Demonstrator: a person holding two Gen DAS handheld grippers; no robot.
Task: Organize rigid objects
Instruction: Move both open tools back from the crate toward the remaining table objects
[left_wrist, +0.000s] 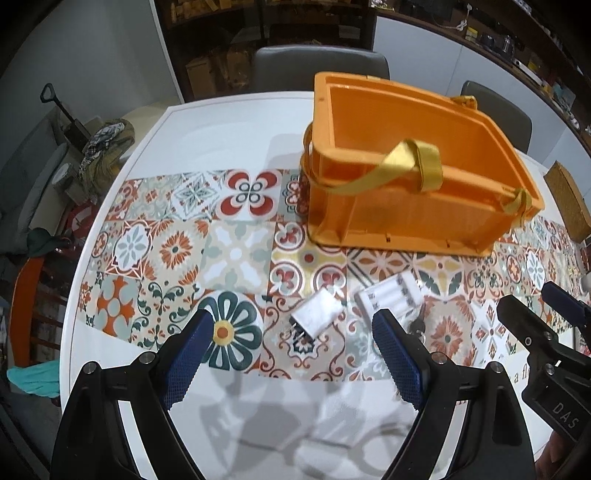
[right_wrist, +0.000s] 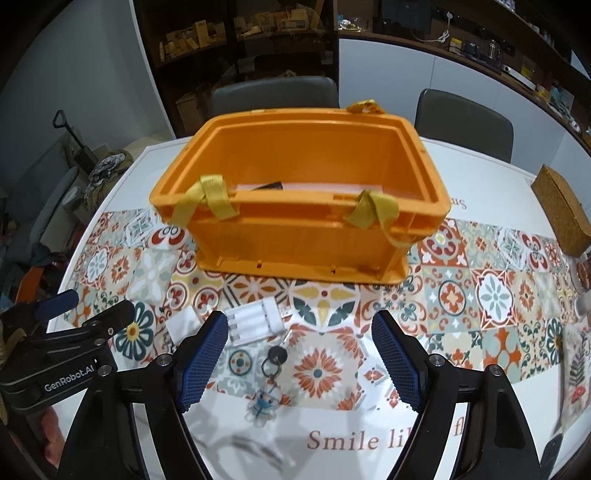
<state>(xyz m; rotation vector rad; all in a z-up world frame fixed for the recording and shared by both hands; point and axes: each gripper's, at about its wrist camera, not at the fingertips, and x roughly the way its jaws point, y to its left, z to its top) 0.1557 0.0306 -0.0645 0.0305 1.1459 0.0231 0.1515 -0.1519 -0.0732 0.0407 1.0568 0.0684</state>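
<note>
An orange crate (left_wrist: 406, 206) (right_wrist: 295, 240) with yellow straps stands on the patterned table runner, and a dark item lies inside it (right_wrist: 273, 185). In front of it lie a white plug adapter (left_wrist: 317, 314) (right_wrist: 181, 321), a white battery case (left_wrist: 391, 299) (right_wrist: 255, 321) and a keychain with a small figure (right_wrist: 266, 398). My left gripper (left_wrist: 291, 325) hangs open above the adapter, holding nothing. My right gripper (right_wrist: 299, 321) is open above the runner, with the keychain near its left finger and nothing between its pads. Each gripper shows at the edge of the other's view.
A woven box (left_wrist: 569, 199) (right_wrist: 561, 210) sits at the table's right side, and a printed card (right_wrist: 576, 373) lies near the right edge. Grey chairs (right_wrist: 273, 92) stand behind the table. The white table edge (left_wrist: 122, 177) curves along the left, with clutter on the floor beyond.
</note>
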